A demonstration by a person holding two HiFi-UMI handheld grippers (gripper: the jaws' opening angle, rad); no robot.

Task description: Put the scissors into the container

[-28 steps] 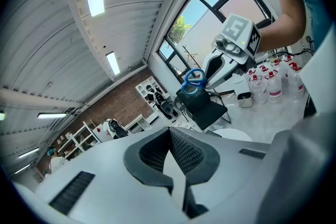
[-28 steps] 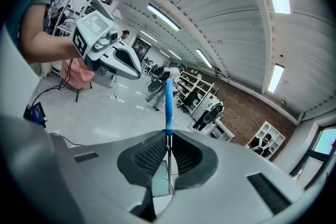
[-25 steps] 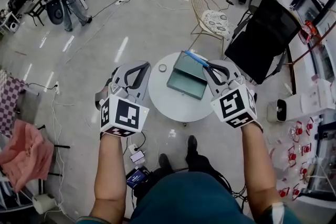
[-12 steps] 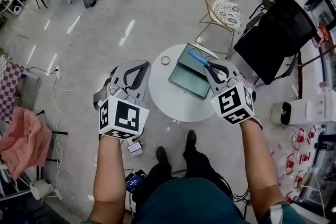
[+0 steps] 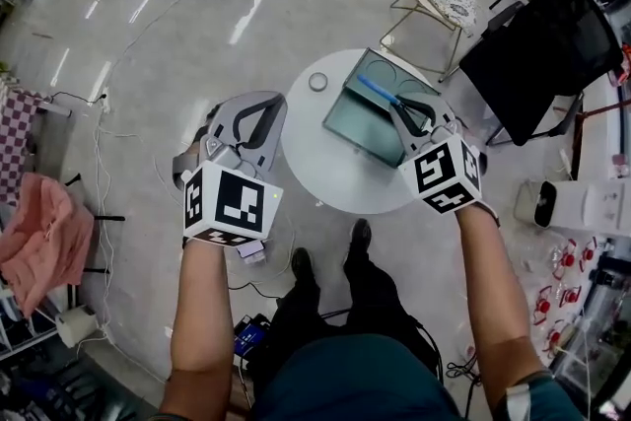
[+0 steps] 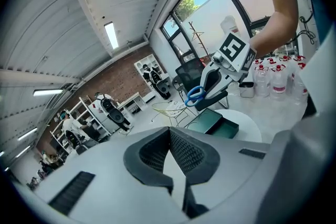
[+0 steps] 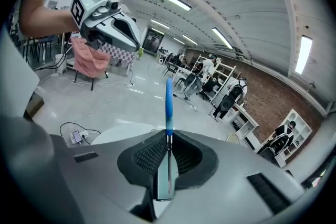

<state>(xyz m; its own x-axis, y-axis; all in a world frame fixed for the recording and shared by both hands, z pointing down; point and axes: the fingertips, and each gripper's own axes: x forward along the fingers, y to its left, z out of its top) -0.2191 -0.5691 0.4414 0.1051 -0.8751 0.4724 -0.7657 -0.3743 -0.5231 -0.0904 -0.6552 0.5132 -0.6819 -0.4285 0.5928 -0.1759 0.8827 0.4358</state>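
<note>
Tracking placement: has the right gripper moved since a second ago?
Yes. Right gripper carried the blue-handled scissors from the dark green rectangular container's far edge inward over it.

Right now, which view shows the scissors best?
The right gripper view: the scissors sit close, edge-on, blades clamped in the right gripper. The head view shows them small over the container; the left gripper view, only handle loops.

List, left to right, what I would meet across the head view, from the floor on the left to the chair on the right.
pink cloth → left claw → small ring on the round table → scissors → right claw holding them → black chair
</note>
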